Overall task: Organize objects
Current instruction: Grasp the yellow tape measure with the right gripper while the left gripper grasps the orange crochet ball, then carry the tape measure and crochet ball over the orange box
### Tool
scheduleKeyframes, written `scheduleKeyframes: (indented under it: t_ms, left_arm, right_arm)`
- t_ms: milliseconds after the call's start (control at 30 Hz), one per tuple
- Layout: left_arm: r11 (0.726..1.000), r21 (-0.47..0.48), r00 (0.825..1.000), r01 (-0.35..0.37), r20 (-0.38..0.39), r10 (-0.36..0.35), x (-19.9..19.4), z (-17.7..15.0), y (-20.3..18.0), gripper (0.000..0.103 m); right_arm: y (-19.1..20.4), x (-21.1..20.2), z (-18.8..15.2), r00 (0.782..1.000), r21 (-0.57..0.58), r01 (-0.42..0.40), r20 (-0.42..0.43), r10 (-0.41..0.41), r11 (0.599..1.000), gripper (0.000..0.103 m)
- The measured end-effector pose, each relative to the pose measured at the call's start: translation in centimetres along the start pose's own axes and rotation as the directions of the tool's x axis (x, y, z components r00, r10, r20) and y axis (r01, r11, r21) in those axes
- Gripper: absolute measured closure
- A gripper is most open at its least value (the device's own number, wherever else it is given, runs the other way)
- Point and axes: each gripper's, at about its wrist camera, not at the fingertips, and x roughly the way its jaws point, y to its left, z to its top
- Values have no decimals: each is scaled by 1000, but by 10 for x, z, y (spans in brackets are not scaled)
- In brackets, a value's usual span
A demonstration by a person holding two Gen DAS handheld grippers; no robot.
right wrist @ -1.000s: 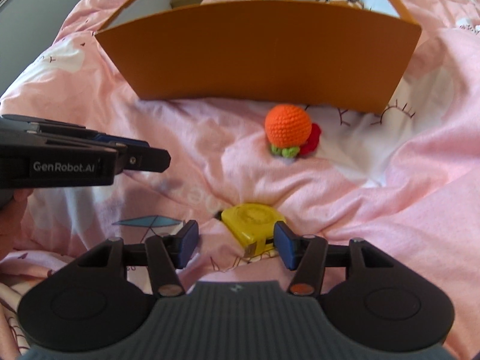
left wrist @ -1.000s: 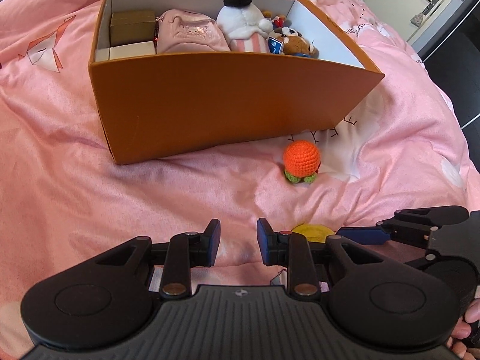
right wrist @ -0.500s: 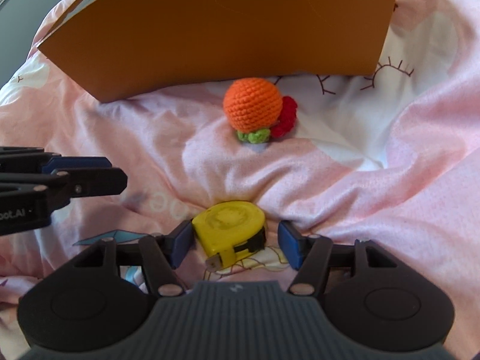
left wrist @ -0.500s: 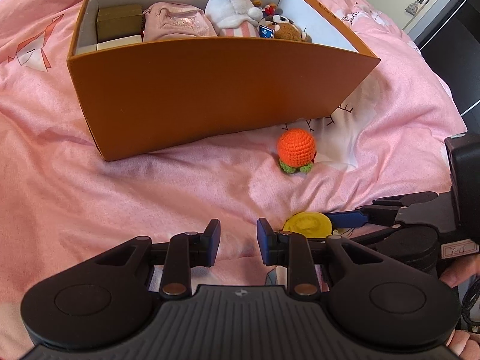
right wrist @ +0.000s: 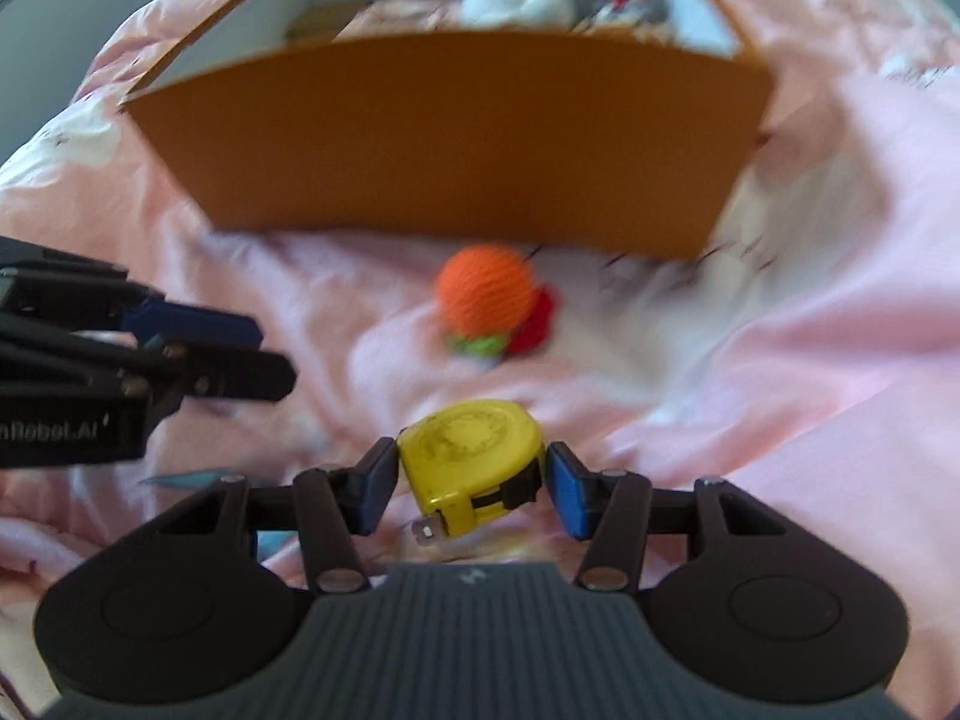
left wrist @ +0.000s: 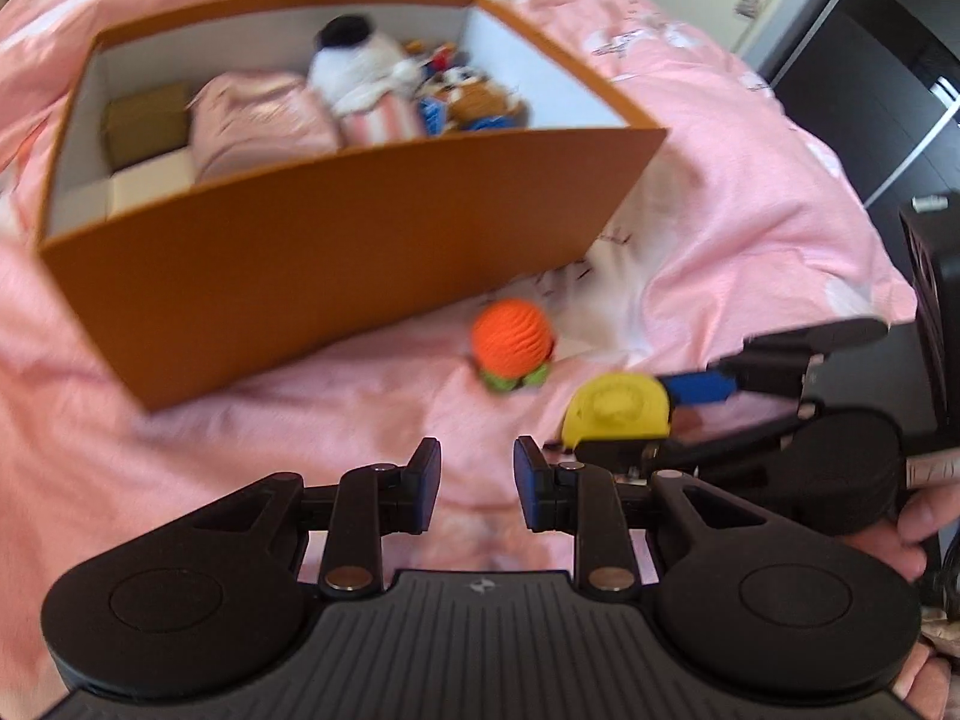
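Observation:
My right gripper (right wrist: 471, 474) is shut on a yellow tape measure (right wrist: 471, 465) and holds it a little above the pink bedding; the tape measure also shows in the left wrist view (left wrist: 618, 408). An orange crochet ball (right wrist: 486, 297) with green and red trim lies on the bedding in front of the orange box (right wrist: 450, 138), also seen in the left wrist view (left wrist: 510, 339). My left gripper (left wrist: 474, 483) is open and empty, low over the bedding, left of the right gripper. The box (left wrist: 336, 240) holds plush toys and small boxes.
The pink duvet (left wrist: 750, 180) is wrinkled all around. A dark doorway and furniture (left wrist: 870, 60) stand beyond the bed at the right. A white plush with a black cap (left wrist: 360, 66) stands in the box's middle.
My right gripper has closed on the tape measure and lifted it off the bedding. Both views have risen and are blurred by motion.

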Motion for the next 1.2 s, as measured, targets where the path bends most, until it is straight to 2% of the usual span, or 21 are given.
scheduleKeyframes:
  t_ms: [100, 233, 433, 667, 800, 1000, 1200]
  left_arm:
    - [1000, 20, 1000, 2, 8, -2, 13, 11, -6, 71]
    - [1000, 30, 1000, -10, 13, 10, 33, 25, -10, 63]
    - [1000, 10, 1000, -7, 1, 7, 57, 38, -13, 55]
    - [1000, -26, 1000, -1, -28, 0, 76, 42, -10, 55]
    - [999, -41, 1000, 4, -20, -5, 79, 42, -9, 57]
    - [999, -40, 1000, 29, 5, -29, 60, 41, -8, 58]
    - [997, -1, 994, 76, 82, -76, 6, 47, -16, 58]
  right_arm:
    - [-15, -5, 7, 998, -2, 53, 27, -53, 999, 47]
    - [-37, -5, 10, 995, 28, 91, 41, -92, 995, 47]
    - [-52, 3, 15, 995, 49, 90, 47, -92, 995, 47]
    - [-55, 7, 17, 996, 45, 83, 42, -85, 996, 47]
    - [-55, 8, 18, 996, 41, 80, 39, -81, 996, 47]
    - [-55, 0, 20, 995, 33, 80, 53, -82, 996, 47]
    - [-54, -38, 28, 992, -9, 51, 113, -50, 999, 47]
